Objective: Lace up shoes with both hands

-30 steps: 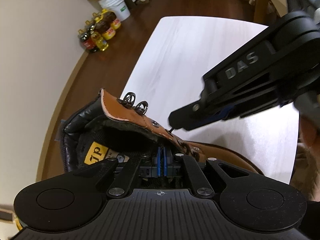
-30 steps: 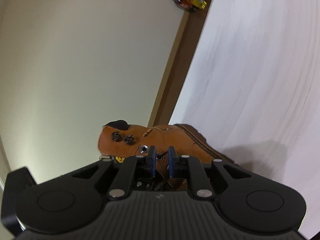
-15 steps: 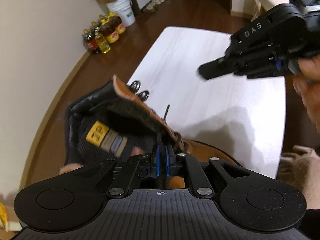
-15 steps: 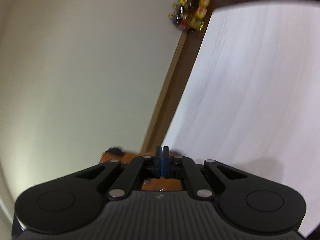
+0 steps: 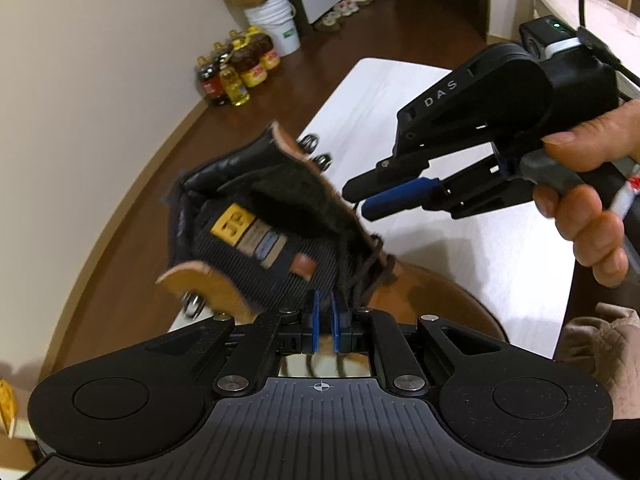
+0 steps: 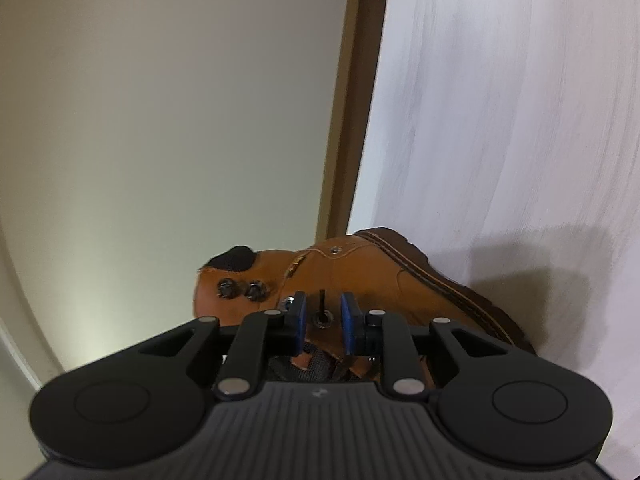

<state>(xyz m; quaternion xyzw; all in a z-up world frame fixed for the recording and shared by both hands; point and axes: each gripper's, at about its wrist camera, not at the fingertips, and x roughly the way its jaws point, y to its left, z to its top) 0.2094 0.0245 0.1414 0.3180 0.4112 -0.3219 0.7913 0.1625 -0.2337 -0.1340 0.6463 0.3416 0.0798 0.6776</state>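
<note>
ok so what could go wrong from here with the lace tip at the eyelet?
1. The lace tip pokes only slightly out of the eyelet, between the right gripper's opening jaws, untouched; closing off-centre could miss it or push it back in.
2. The boot stands with its heel near the table edge; a hard pull might drag it off.

Cream wall, dark wood floor, white table, oil bottles, white bucket
</note>
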